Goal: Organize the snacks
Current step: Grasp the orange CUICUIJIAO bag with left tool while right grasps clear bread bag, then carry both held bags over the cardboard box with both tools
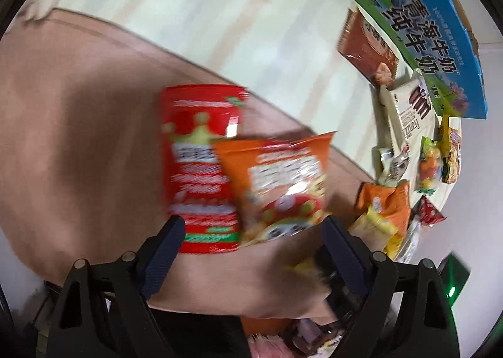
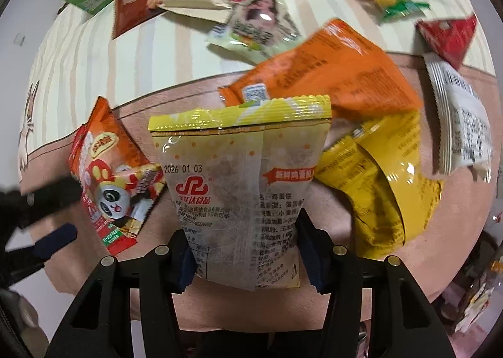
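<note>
Your right fingers [image 2: 245, 251] pinched the yellow-topped packet [image 2: 239, 175], its long axis running straight out from them; your left fingers [image 1: 251, 248] stood spread over the orange bag [image 1: 276, 185].

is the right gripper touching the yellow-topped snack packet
Touching. In the right wrist view the right gripper has the yellow-topped snack packet between its fingers, and both pads press against the packet's lower sides.
</note>
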Action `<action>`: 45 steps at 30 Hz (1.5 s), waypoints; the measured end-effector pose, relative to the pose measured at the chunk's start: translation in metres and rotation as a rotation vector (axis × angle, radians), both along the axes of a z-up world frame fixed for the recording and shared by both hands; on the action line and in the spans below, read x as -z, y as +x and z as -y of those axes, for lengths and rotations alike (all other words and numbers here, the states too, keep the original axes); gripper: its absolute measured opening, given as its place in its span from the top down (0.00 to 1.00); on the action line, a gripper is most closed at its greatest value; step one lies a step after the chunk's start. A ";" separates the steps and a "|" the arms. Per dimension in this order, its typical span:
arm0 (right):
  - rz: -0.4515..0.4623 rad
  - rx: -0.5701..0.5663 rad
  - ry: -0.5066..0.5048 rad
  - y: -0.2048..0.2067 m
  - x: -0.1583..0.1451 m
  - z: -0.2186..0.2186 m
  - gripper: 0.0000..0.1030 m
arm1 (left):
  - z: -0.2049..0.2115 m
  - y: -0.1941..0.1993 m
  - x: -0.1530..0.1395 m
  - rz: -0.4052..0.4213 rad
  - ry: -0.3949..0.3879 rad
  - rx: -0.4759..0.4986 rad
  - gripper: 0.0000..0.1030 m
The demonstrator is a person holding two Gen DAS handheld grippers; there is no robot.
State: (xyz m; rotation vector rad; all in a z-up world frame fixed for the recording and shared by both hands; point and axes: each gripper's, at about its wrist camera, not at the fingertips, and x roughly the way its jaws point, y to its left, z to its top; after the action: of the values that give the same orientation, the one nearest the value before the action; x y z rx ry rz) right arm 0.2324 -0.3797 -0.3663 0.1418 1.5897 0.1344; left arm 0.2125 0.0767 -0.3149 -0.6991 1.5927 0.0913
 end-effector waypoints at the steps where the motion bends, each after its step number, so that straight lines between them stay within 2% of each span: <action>1: -0.003 0.009 0.002 0.000 0.001 0.003 0.44 | 0.006 0.007 0.007 -0.020 -0.018 0.007 0.14; 2: -0.005 0.019 0.005 0.001 0.001 0.004 0.45 | 0.011 0.010 0.018 -0.033 -0.027 0.014 0.15; 4: -0.011 0.035 0.010 0.002 0.001 0.004 0.46 | 0.018 0.025 0.034 -0.055 -0.020 0.033 0.41; 5: -0.014 0.042 0.014 0.003 0.002 0.005 0.48 | 0.020 0.028 0.040 -0.058 -0.004 0.040 0.49; 7: -0.020 0.052 0.022 0.005 -0.002 0.011 0.52 | 0.025 0.029 0.040 -0.037 0.003 0.063 0.55; 9: -0.021 0.050 0.017 0.004 -0.007 0.015 0.53 | 0.046 0.031 0.032 0.016 0.085 0.168 0.56; 11: -0.019 0.046 0.015 0.002 -0.014 0.015 0.53 | 0.066 0.027 0.020 0.075 0.197 0.319 0.56; 13: -0.022 0.044 0.023 -0.003 -0.015 0.020 0.53 | 0.080 0.021 0.021 0.093 0.253 0.439 0.56; 15: -0.035 0.078 0.050 0.000 -0.006 0.025 0.52 | 0.085 0.020 0.028 0.083 0.257 0.478 0.54; 18: -0.059 0.125 0.079 0.008 0.005 0.029 0.44 | 0.086 0.024 0.041 0.062 0.241 0.463 0.54; 20: -0.058 0.138 0.078 0.010 0.009 0.030 0.44 | 0.087 0.024 0.044 0.061 0.232 0.431 0.55; 21: -0.050 0.143 0.072 0.010 0.008 0.030 0.49 | 0.085 0.023 0.042 0.067 0.229 0.415 0.56; 22: -0.043 0.140 0.067 0.010 0.005 0.031 0.53 | 0.076 0.021 0.036 0.074 0.227 0.411 0.56; 26: 0.009 0.124 0.064 0.005 -0.017 0.029 0.55 | 0.077 0.009 0.012 0.128 0.237 0.414 0.57; 31: 0.057 0.091 0.134 0.006 -0.060 0.033 0.55 | 0.077 -0.013 -0.026 0.182 0.237 0.415 0.57; 35: 0.085 0.061 0.197 0.018 -0.091 0.045 0.55 | 0.075 -0.012 -0.059 0.228 0.233 0.392 0.57; 37: 0.095 0.049 0.229 0.030 -0.104 0.050 0.55 | 0.070 -0.003 -0.082 0.258 0.233 0.377 0.57; 41: 0.122 0.016 0.280 0.069 -0.136 0.059 0.55 | 0.067 0.046 -0.131 0.312 0.220 0.356 0.57; 45: 0.176 -0.019 0.326 0.131 -0.164 0.058 0.55 | 0.074 0.105 -0.162 0.357 0.201 0.359 0.57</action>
State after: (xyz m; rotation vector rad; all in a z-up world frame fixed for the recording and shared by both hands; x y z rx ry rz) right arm 0.3632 -0.4382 -0.2022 0.3582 1.3855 0.4106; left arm 0.3179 0.0028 -0.1528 -0.2479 1.3184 -0.1303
